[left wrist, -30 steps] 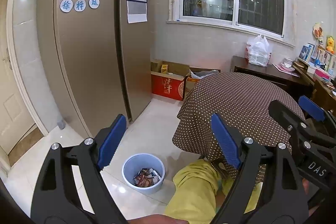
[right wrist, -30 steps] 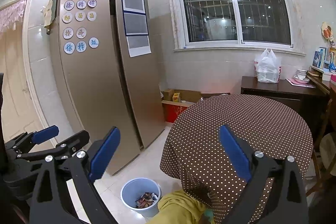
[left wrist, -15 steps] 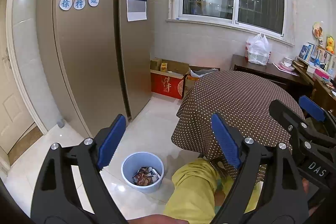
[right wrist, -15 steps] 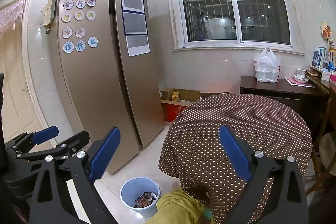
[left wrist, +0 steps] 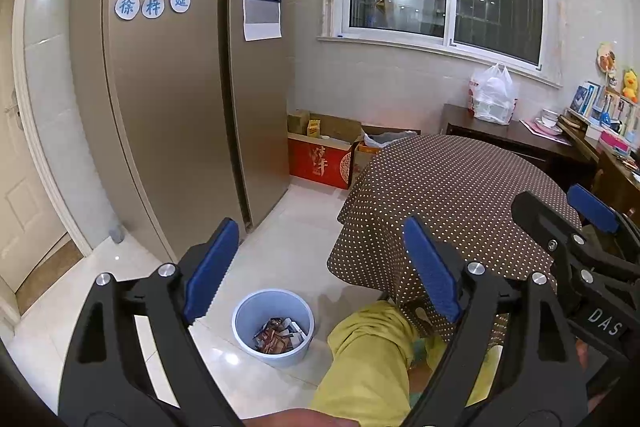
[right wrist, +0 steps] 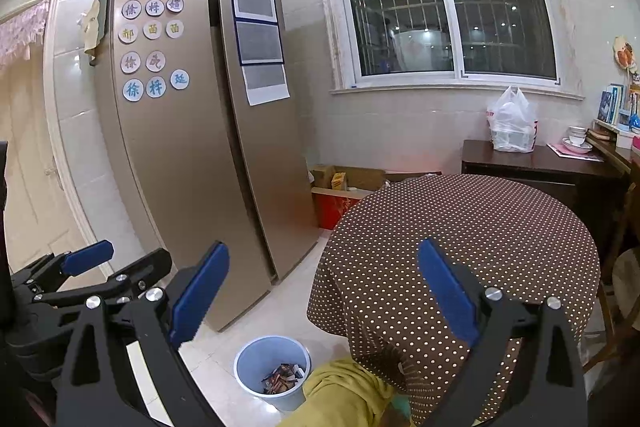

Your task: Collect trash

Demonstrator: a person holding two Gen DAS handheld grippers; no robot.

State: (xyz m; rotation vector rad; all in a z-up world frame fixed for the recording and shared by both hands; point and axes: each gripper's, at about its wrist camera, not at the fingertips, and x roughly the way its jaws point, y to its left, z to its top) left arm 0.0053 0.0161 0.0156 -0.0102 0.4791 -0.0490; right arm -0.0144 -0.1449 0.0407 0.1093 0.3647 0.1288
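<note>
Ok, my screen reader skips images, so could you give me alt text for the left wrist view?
The open, empty left gripper points down toward a blue bin of wrappers on the white tile floor, beside a knee in yellow trousers. A round table in a brown polka-dot cloth stands right, a gold fridge left; the right gripper shows at the right edge.

Your left gripper (left wrist: 324,267) and right gripper (right wrist: 320,291) look like matt black plastic, with ridged blue pads on the fingers (left wrist: 210,269) and small bright metal bolt heads. Below you, the floor (left wrist: 288,239) is glossy pale tile that mirrors the lights. The bin (left wrist: 273,325) is smooth light-blue plastic holding shiny crumpled wrappers (left wrist: 280,335). A dotted brown cloth (left wrist: 460,195) drapes the bench. The fridge (left wrist: 172,107) has a brushed, satin metallic face. The side table (right wrist: 536,163) is dark polished wood.
</note>
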